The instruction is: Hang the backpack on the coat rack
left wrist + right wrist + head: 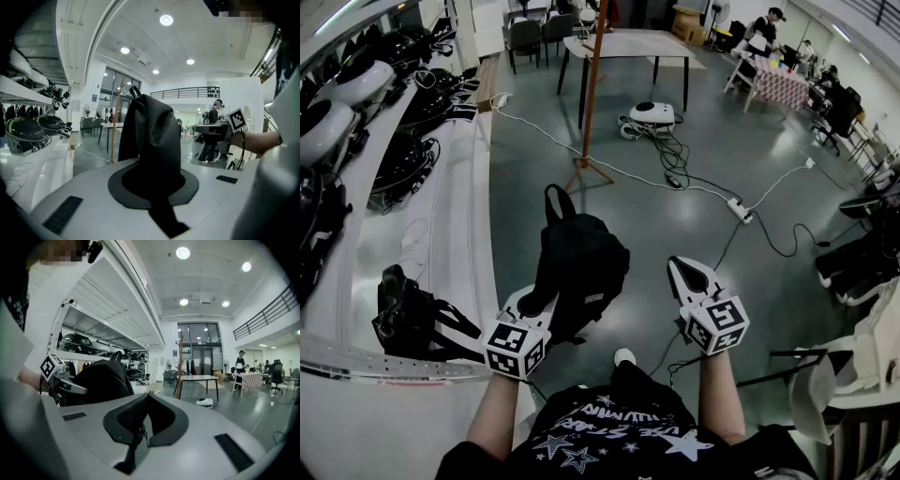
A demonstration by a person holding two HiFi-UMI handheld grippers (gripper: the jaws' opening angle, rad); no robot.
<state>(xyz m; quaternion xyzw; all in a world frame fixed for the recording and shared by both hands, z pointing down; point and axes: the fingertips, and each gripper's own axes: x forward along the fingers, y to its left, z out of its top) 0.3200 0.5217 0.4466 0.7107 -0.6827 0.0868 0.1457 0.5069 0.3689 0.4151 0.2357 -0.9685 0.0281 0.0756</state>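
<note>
The black backpack [581,262] hangs by its strap from my left gripper [532,298], which is shut on the dark fabric. In the left gripper view that fabric [152,140] fills the middle and rises out of my left gripper [152,185]. To the right of the backpack, my right gripper [677,267] is shut with nothing in it; its jaws meet at a point in its own view [144,397]. There the backpack [101,378] sits to the left. The wooden coat rack [592,89] stands well ahead on the floor, and both gripper views show the coat rack [114,124] [180,364] in the distance.
White shelving [422,244] runs along the left, with helmets [342,89] and another black bag [408,314] on it. A white cable and power strip [739,208] cross the grey floor. A table [628,47] and a white device [652,114] stand beyond the rack. People sit at the far right.
</note>
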